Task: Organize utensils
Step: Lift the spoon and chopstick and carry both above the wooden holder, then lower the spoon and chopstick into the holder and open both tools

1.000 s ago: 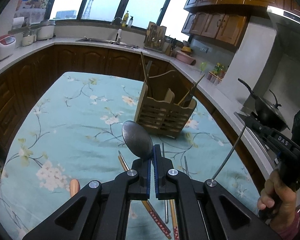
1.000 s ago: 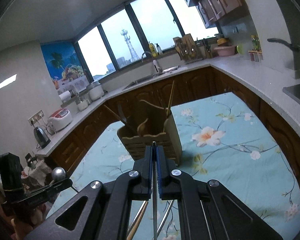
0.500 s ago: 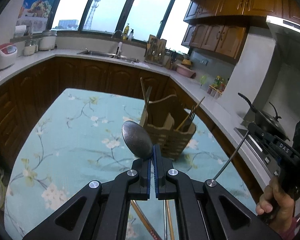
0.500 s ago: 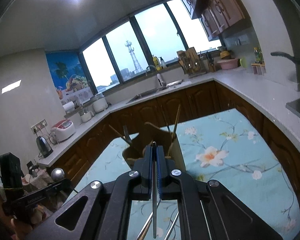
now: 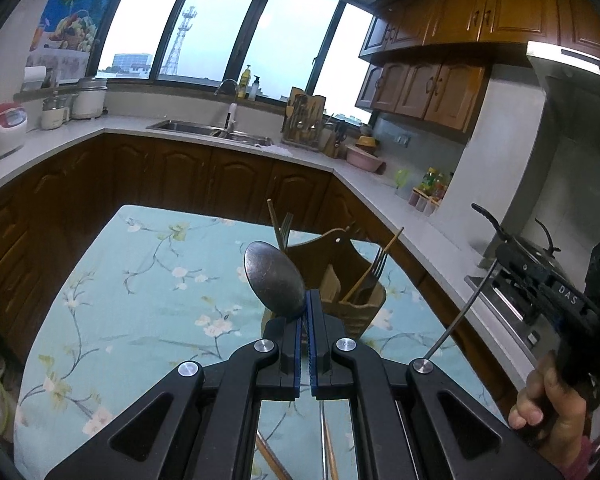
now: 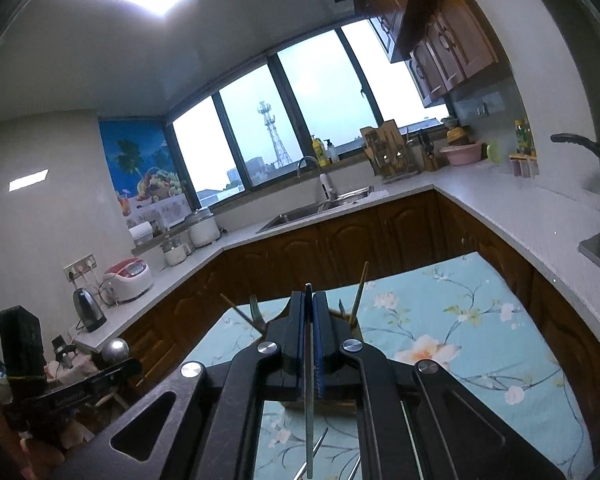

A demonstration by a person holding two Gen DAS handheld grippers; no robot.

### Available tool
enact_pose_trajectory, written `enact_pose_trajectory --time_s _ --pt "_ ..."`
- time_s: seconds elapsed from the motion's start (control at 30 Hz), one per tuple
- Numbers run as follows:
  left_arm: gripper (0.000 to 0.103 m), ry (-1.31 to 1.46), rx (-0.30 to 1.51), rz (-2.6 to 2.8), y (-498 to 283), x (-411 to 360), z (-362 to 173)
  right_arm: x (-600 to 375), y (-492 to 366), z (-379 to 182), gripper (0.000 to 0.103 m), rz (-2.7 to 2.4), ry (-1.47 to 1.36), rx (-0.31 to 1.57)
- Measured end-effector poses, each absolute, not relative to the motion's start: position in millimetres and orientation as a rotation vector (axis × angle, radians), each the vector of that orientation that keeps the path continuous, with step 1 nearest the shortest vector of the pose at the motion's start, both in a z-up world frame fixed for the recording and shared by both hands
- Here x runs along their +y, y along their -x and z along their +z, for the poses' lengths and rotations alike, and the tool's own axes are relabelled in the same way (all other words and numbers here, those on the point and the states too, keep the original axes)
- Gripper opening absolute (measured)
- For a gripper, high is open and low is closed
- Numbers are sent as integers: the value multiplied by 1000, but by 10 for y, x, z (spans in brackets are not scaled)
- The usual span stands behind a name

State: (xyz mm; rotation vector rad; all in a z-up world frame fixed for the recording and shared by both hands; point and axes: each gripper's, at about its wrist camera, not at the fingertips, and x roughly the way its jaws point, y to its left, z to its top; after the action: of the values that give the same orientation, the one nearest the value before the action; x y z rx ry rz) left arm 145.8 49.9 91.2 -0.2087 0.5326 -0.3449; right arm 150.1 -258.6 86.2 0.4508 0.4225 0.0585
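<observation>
Both grippers are raised above the floral table. The left gripper (image 5: 307,308) clamps a metal spoon (image 5: 274,278), bowl up; the right gripper (image 6: 309,320) pinches a thin metal utensil (image 6: 309,420). The wooden caddy (image 5: 340,276) stands just beyond. Next, probably: lower each into a compartment.
</observation>
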Motion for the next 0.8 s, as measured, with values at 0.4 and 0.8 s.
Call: enact_pose_trajectory --time_s 0.4,0.8 --pt "1 202 437 -334 -1990 445 1075 -2726 -1891 1123 4 17 -442 285" --pt "1 169 464 -315 -2719 127 669 -2754 -2351 1009 4 -29 -389 239"
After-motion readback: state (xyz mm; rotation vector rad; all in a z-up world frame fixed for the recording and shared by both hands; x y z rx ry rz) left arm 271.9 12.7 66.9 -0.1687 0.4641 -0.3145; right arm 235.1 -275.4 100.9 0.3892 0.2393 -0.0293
